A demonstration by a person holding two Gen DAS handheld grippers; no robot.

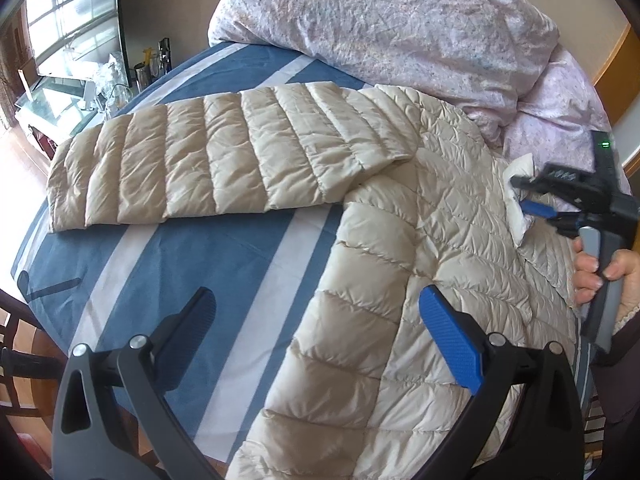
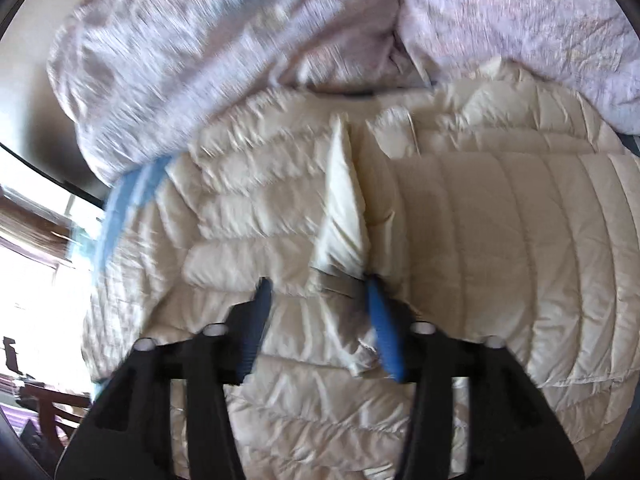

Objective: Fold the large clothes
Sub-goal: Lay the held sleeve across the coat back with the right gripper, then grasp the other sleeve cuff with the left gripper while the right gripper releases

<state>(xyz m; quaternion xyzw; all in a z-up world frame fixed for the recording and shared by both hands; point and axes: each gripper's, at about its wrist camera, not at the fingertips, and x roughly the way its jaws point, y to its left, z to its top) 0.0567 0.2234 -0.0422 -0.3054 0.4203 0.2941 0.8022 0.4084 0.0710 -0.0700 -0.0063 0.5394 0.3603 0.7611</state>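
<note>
Beige jacket [image 1: 400, 240] on striped bedsheet [image 1: 224, 264] (blue-white); floral duvet [image 1: 380, 20] behind — window [image 1: 72, 16] left.

Left hand-held gripper [image 1: 320, 328]: jaws spread wide, nothing between them.
Right hand-held gripper [image 2: 318, 292]: jaws parted, view blurred.
Right hand [image 1: 604, 274]: wrapped around grey handle, fingers curled, purple cuff at wrist.

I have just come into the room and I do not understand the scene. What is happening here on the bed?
A person with a gripper in each hand is folding a cream quilted jacket that lies flat on a blue striped bed sheet. One sleeve lies stretched out to the side. The right gripper is open at a white flap near the jacket's middle. The left gripper hangs open above the jacket's edge, holding nothing. A floral duvet is bunched behind.
</note>
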